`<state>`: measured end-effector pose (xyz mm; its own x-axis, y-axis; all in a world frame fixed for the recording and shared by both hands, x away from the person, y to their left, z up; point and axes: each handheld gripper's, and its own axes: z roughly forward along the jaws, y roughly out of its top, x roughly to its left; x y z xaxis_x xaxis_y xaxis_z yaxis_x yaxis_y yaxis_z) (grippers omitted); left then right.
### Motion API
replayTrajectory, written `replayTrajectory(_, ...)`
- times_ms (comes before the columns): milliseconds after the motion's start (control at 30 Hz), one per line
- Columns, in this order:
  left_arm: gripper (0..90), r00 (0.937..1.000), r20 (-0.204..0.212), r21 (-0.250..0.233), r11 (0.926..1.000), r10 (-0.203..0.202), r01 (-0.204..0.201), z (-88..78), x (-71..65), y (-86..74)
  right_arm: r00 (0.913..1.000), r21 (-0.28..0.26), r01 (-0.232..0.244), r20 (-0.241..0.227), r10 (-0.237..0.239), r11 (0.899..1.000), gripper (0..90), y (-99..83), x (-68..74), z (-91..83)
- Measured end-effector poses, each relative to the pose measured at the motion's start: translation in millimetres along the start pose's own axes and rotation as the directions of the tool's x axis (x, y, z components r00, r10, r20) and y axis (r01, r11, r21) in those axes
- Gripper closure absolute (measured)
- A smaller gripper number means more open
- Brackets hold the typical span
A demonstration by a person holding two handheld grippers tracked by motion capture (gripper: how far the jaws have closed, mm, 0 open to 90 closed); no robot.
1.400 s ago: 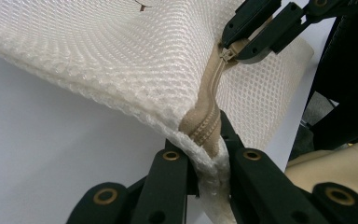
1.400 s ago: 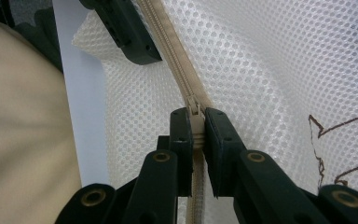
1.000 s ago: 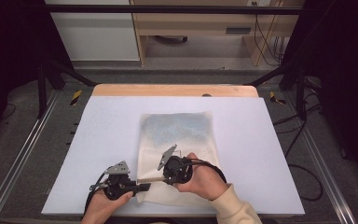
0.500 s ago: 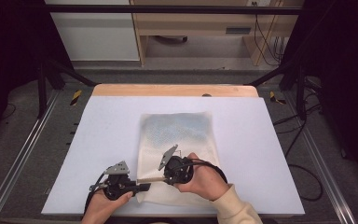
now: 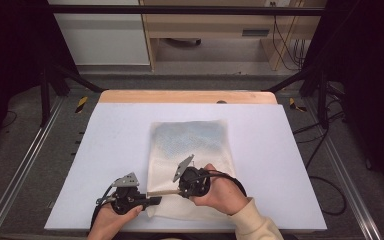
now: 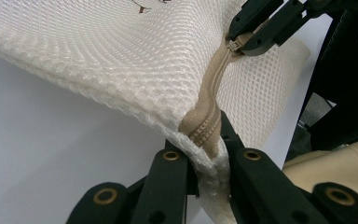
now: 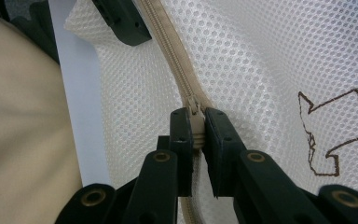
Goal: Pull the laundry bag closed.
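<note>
Two grippers, one zipper

Both sets of jaws are clamped: the left gripper (image 5: pixel 152 201) on the mesh bag's (image 5: pixel 190 145) corner at the zipper's (image 6: pixel 213 88) end, the right gripper (image 5: pixel 176 191) on the zipper pull (image 7: pixel 196 122). Bag lies lower centre on the white counter (image 5: pixel 110 145). Soft, floppy mesh bunches easily, so anchoring that end looks wise. Nothing nearby obstructs.

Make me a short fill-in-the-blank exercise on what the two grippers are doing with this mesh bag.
1. The right gripper is shut on the zipper ____.
2. The left gripper pinches the mesh bag at the zipper's ____.
3. The outline stitched on the bag is ____ in colour.
4. The bag lies on a ____ table.

Missing words: pull; end; brown; white
</note>
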<state>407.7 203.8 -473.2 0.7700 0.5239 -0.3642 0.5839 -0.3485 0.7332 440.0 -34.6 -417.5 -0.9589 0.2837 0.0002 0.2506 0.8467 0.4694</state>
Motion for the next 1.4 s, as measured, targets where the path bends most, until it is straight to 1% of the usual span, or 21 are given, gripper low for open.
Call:
replayTrajectory(133, 85.3, 1.0, 0.001, -0.003, 1.0, -0.001, 0.001, -0.4, 0.2, 0.1, 0.9999, -0.004, -0.01, 0.006, 0.011, 1.0, 82.3, -1.4, 0.3, -2.2)
replayTrajectory(267, 85.4, 1.0, 0.002, -0.002, 1.0, 0.001, -0.001, 0.1, -0.2, 0.2, 0.9999, -0.004, -0.008, 0.006, 0.008, 1.0, 82.3, -3.5, -0.7, -3.7)
replayTrajectory(300, 85.4, 1.0, 0.002, -0.001, 1.0, 0.001, -0.001, 0.2, -0.2, 0.2, 0.9998, -0.006, -0.019, 0.009, 0.019, 1.0, 82.3, -3.7, 0.0, -3.8)
replayTrajectory(367, 85.4, 1.0, 0.002, -0.003, 1.0, -0.001, 0.001, 0.4, -0.2, 0.0, 0.9999, -0.002, -0.011, 0.008, 0.011, 1.0, 82.3, -4.9, -0.9, -5.2)
replayTrajectory(433, 85.4, 1.0, 0.001, -0.003, 1.0, -0.001, 0.001, 0.3, -0.2, 0.0, 0.9997, -0.006, -0.02, 0.01, 0.02, 1.0, 82.3, -6.1, -0.8, -5.7)
replayTrajectory(600, 85.3, 1.0, 0.003, -0.002, 1.0, 0.002, -0.002, 0.8, -0.7, -0.2, 0.9998, -0.007, -0.015, 0.012, 0.015, 1.0, 82.3, -7.7, -1.0, -6.7)
replayTrajectory(733, 85.3, 1.0, 0.004, -0.002, 1.0, 0.003, -0.003, 1.0, -1.0, 0.0, 0.9997, -0.008, -0.022, 0.008, 0.022, 1.0, 82.3, -8.3, -0.1, -7.1)
replayTrajectory(800, 85.3, 1.0, 0.004, -0.004, 1.0, 0.004, -0.004, 1.2, -1.5, 0.0, 0.9999, -0.007, -0.015, 0.008, 0.015, 1.0, 82.3, -8.9, -0.8, -7.6)
replayTrajectory(833, 85.3, 1.0, 0.005, -0.003, 1.0, 0.004, -0.004, 1.1, -1.7, -0.1, 0.9998, -0.013, -0.017, 0.009, 0.017, 1.0, 82.3, -9.2, -0.7, -7.4)
replayTrajectory(1100, 85.3, 1.0, 0.006, -0.004, 1.0, 0.007, -0.007, 1.0, -1.7, 0.3, 0.9997, -0.007, -0.022, 0.011, 0.022, 1.0, 82.3, -10.2, -0.1, -8.5)
replayTrajectory(1167, 85.3, 1.0, 0.007, -0.006, 1.0, 0.007, -0.007, 0.6, -1.5, 0.4, 0.9996, -0.013, -0.025, 0.01, 0.025, 1.0, 82.3, -11.4, -0.9, -9.3)
replayTrajectory(1400, 85.3, 1.0, 0.004, -0.001, 1.0, 0.009, -0.009, 0.9, -2.1, 0.1, 0.9996, -0.002, -0.023, 0.015, 0.023, 1.0, 82.3, -12.7, -0.3, -8.6)
